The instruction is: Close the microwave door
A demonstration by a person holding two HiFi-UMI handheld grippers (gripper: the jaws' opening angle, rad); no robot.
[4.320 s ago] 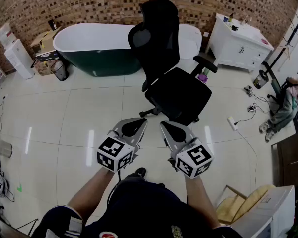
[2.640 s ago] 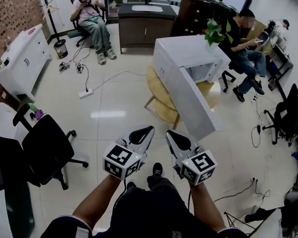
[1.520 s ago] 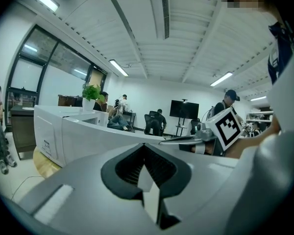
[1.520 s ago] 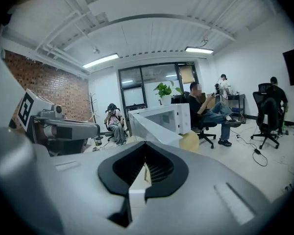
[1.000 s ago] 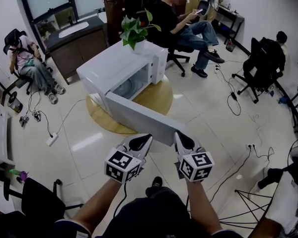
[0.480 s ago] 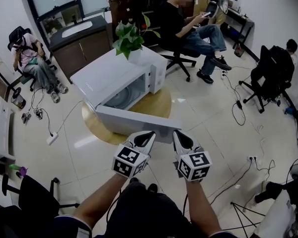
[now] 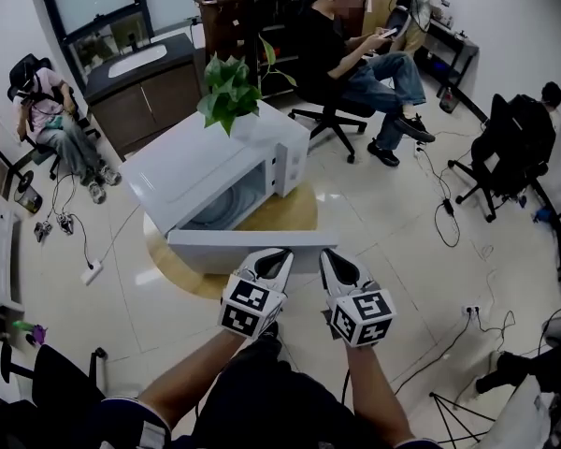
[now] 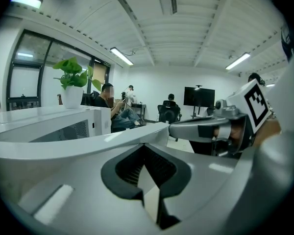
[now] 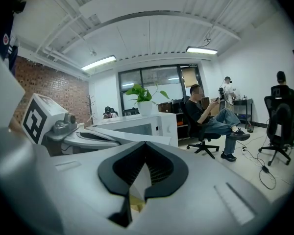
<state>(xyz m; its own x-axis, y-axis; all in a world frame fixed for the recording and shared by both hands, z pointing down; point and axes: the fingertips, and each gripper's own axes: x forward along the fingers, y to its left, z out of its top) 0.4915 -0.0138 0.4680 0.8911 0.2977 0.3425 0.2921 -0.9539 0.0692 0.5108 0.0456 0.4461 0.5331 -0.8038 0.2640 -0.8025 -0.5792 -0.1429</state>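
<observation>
The white microwave (image 7: 206, 166) stands on a round wooden table (image 7: 294, 211) with a potted plant (image 7: 226, 92) on top. Its door (image 7: 252, 239) stands open, swung out across the front, and the cavity shows behind it. My left gripper (image 7: 279, 256) and right gripper (image 7: 329, 258) are side by side, both shut and empty, tips just short of the door's outer face. In the left gripper view the door's top edge (image 8: 93, 142) runs right in front of the left gripper (image 8: 145, 153). The right gripper view shows the right gripper (image 9: 144, 155), with the microwave (image 9: 147, 124) beyond it.
A seated person (image 7: 355, 50) on an office chair is behind the microwave, and another (image 7: 51, 115) sits at far left. A dark cabinet (image 7: 140, 87) stands at the back. Black chairs (image 7: 514, 143) and floor cables (image 7: 444, 223) are on the right.
Over the last seconds the view has swung from a bathtub and chair to the microwave. The door now lies crosswise just ahead of both gripper tips, which have stayed shut.
</observation>
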